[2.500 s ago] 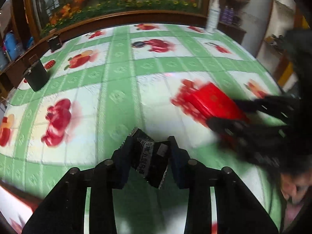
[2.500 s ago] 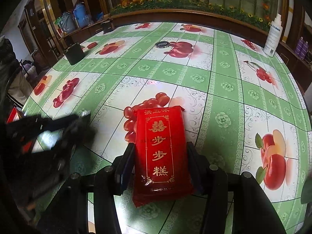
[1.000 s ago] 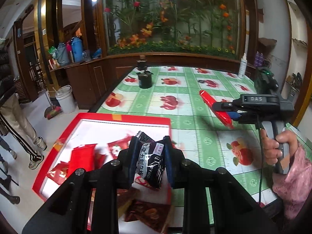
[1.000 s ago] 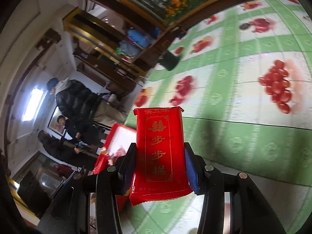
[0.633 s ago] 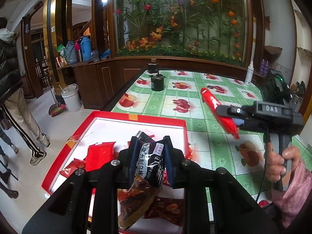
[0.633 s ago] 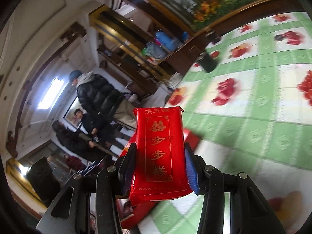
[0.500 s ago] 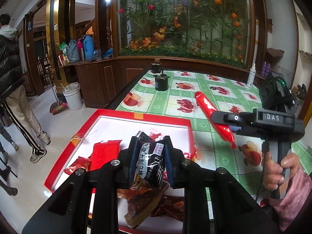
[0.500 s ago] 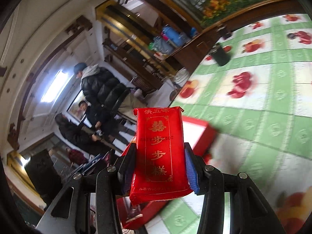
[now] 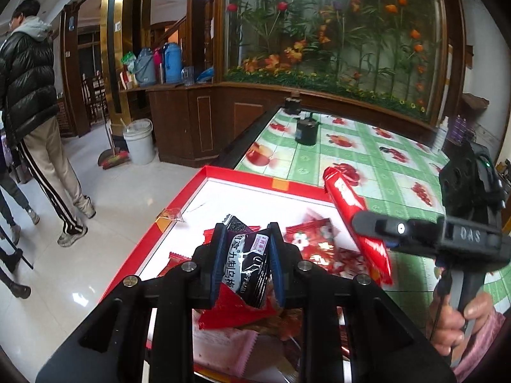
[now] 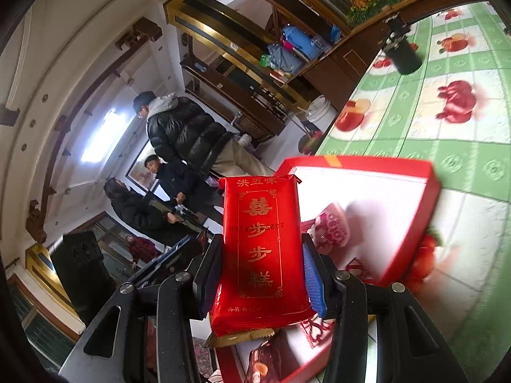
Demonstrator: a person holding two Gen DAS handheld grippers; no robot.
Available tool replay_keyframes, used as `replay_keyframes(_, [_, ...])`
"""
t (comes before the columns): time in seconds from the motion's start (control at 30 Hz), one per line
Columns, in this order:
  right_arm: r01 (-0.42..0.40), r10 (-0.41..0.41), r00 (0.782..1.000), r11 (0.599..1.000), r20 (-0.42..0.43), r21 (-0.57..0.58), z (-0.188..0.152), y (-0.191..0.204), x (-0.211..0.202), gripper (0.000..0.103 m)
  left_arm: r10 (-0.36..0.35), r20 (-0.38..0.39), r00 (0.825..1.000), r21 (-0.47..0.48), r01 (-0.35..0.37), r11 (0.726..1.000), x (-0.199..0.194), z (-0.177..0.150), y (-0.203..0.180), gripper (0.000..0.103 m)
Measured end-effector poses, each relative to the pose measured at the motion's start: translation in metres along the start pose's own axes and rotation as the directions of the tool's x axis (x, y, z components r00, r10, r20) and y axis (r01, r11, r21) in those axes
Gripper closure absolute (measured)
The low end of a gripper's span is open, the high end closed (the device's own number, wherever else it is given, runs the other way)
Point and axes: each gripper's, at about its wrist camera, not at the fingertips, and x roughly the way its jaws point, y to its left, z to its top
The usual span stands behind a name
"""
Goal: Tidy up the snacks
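Green fruit-print tablecloth (image 9: 361,159), wood-panelled room behind. Red box (image 9: 242,175) with white floor at table's near edge holds loose red snack packets (image 9: 311,239). Left gripper (image 9: 247,263) hangs over box, tilted down, clenched on a black packet (image 9: 246,265). Right gripper (image 10: 260,274), in a hand (image 9: 453,319) at table's edge, clamps a long red packet (image 10: 262,239) above box. Right wrist view alone shows a pink-white packet (image 10: 332,226) in box; bystanders (image 10: 182,127) on the floor
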Motion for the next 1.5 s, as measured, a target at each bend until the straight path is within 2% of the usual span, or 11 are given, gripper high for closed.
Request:
replay_keyframes(0.2, [0.030,-0.033,0.997,0.999,-0.069,-0.042,-0.005,0.008,0.023,0.052,-0.004,-0.038,0.999,0.006,0.005,1.000,0.009,-0.008,-0.002,0.073])
replay_keyframes(0.27, [0.027,-0.029,0.998,0.999,-0.057,-0.026,-0.003,0.005,0.020,0.049,0.002,-0.038,0.999,0.009,-0.001,1.000,0.007,-0.010,-0.004,0.050])
replay_keyframes(0.33, [0.039,-0.039,0.999,0.999,-0.026,-0.007,-0.001,-0.001,0.013,0.048,0.024,-0.007,1.000,0.006,-0.024,1.000,0.000,-0.011,-0.005,0.039])
replay_keyframes(0.4, [0.067,-0.067,0.998,0.998,0.002,-0.006,0.000,-0.003,0.007,0.048,0.046,0.040,0.998,0.022,-0.047,0.999,-0.010,-0.011,-0.009,0.037])
replay_keyframes(0.5, [0.152,-0.149,0.987,0.987,0.056,-0.044,-0.001,0.002,0.001,0.041,0.105,0.113,0.988,0.050,-0.112,0.993,-0.027,-0.010,-0.015,0.018])
replay_keyframes(0.63, [0.270,-0.249,0.956,0.954,0.157,-0.129,-0.009,0.019,-0.013,0.033,0.151,0.217,0.964,0.070,-0.170,0.983,-0.052,-0.013,-0.021,0.013])
replay_keyframes(0.73, [0.334,-0.296,0.929,0.930,0.223,-0.156,-0.018,0.029,-0.027,0.030,0.171,0.230,0.958,0.078,-0.193,0.978,-0.061,-0.014,-0.025,0.009])
replay_keyframes(0.97, [0.393,-0.312,0.867,0.908,0.389,-0.148,-0.061,0.057,-0.078,0.020,0.199,0.240,0.950,0.052,-0.218,0.975,-0.080,-0.018,-0.031,0.007])
replay_keyframes(1.13, [0.434,-0.318,0.834,0.883,0.451,-0.179,-0.087,0.086,-0.106,0.019,0.203,0.276,0.939,0.035,-0.221,0.975,-0.104,-0.028,-0.032,0.007])
replay_keyframes(1.23, [0.458,-0.310,0.814,0.862,0.491,-0.215,-0.105,0.111,-0.121,0.015,0.185,0.289,0.939,0.038,-0.204,0.978,-0.119,-0.035,-0.032,0.000])
replay_keyframes(1.5, [0.473,-0.278,0.813,0.828,0.512,-0.302,-0.149,0.166,-0.136,0.013,0.143,0.286,0.948,0.012,-0.153,0.988,-0.147,-0.055,-0.024,0.000])
